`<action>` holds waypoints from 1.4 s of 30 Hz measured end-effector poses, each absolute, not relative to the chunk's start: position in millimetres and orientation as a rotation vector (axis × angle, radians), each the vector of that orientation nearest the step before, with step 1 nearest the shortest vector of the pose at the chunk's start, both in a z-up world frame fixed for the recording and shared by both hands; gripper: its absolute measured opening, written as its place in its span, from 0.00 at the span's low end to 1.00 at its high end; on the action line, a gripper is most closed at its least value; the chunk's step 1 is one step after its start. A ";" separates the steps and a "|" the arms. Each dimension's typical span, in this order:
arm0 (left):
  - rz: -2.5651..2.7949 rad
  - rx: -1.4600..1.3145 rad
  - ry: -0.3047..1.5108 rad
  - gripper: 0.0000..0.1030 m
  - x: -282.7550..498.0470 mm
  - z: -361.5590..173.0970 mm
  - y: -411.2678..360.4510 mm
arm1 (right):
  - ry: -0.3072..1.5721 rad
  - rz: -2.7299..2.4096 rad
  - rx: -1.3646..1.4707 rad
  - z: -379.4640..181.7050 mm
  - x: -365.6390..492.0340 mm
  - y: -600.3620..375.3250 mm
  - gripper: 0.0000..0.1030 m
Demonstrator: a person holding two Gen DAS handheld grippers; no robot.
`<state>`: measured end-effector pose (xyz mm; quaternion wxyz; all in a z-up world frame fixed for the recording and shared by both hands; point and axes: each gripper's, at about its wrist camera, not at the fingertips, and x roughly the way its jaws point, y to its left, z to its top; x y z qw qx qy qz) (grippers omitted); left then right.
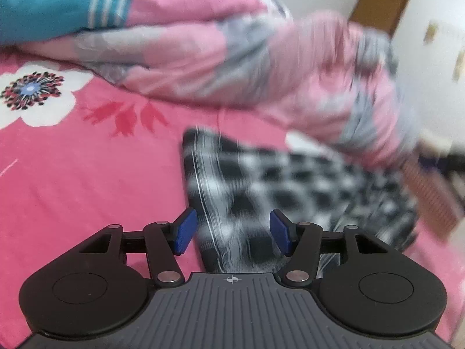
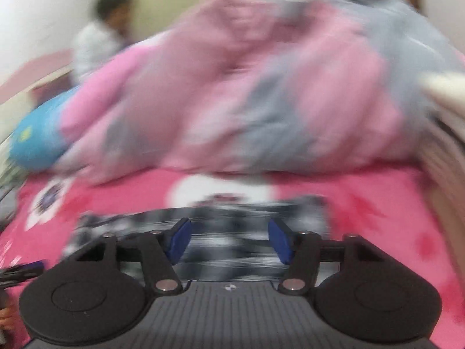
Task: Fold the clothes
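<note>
Left tongs held level and pointed forward, blue pads spread wide apart, nothing pinched between them, right tongs likewise held low and forward, pads parted wide, nothing gripped, view smeared by blur

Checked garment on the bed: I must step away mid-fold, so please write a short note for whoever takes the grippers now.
Left gripper: open, holding nothing, above the checked garment.
Right gripper: open, holding nothing, facing the same garment.
Garment lies rumpled on the pink floral sheet, in front of the heaped pink-grey quilt.
Done: no fold visible; views are blurred.
Left: grip, flatten, fold.
</note>
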<state>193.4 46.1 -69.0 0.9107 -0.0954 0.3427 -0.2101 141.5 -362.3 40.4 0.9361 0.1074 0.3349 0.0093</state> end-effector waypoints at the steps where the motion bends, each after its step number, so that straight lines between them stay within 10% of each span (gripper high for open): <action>1: -0.421 -0.172 0.708 0.54 191.3 -75.8 40.7 | 0.696 0.069 0.193 41.9 152.3 -336.0 0.52; 18: -0.408 -0.058 0.629 0.60 174.4 -90.4 24.4 | 0.924 0.335 -0.017 -51.2 364.5 -91.7 0.27; 22: -0.407 -0.056 0.631 0.60 172.9 -90.1 24.3 | 0.893 0.281 0.108 -33.2 380.9 -103.7 0.31; 25: -0.406 -0.059 0.632 0.60 172.4 -89.3 25.9 | 0.983 0.312 -0.004 -35.5 384.6 -83.5 0.63; 27: -0.405 -0.062 0.632 0.60 171.4 -88.6 26.8 | 1.033 0.294 -0.083 -45.5 382.9 -72.5 0.64; 31: -0.407 -0.066 0.635 0.60 170.4 -88.0 28.5 | 1.086 0.267 -0.208 -58.5 380.4 -55.6 0.08; 42: -0.411 -0.056 0.637 0.60 169.1 -88.6 28.2 | 0.948 0.232 -0.253 -60.4 389.7 -44.0 0.09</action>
